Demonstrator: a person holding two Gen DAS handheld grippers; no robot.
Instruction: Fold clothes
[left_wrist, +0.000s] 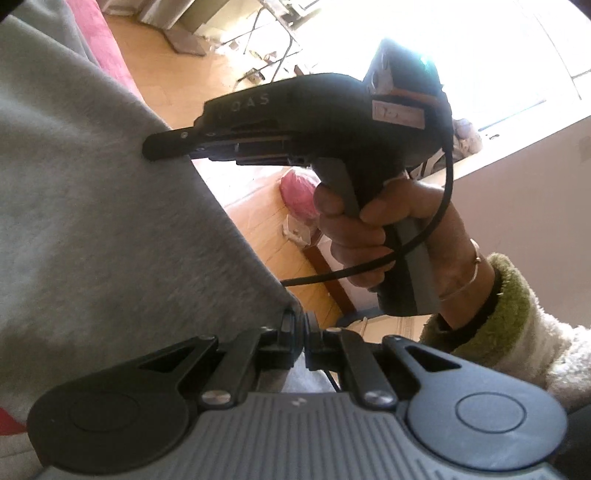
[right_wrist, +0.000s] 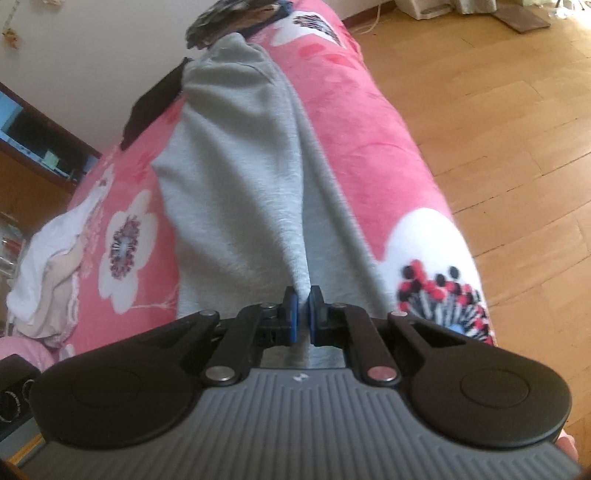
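Grey knit garment (right_wrist: 236, 177) pinched by both hand-held grippers, left (left_wrist: 298, 332) & right (right_wrist: 303, 310); thin edge grips may slip, dropping fabric onto pink floral bed cover (right_wrist: 369, 140).

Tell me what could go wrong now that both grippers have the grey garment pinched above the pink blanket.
1. The left gripper holds only a corner of the grey garment; the hanging weight could pull it free.
2. The right gripper pinches a bunched ridge, so the crease might end up crooked.
3. The garment's far end lies by a black item on the pink blanket; lifting may drag it along.
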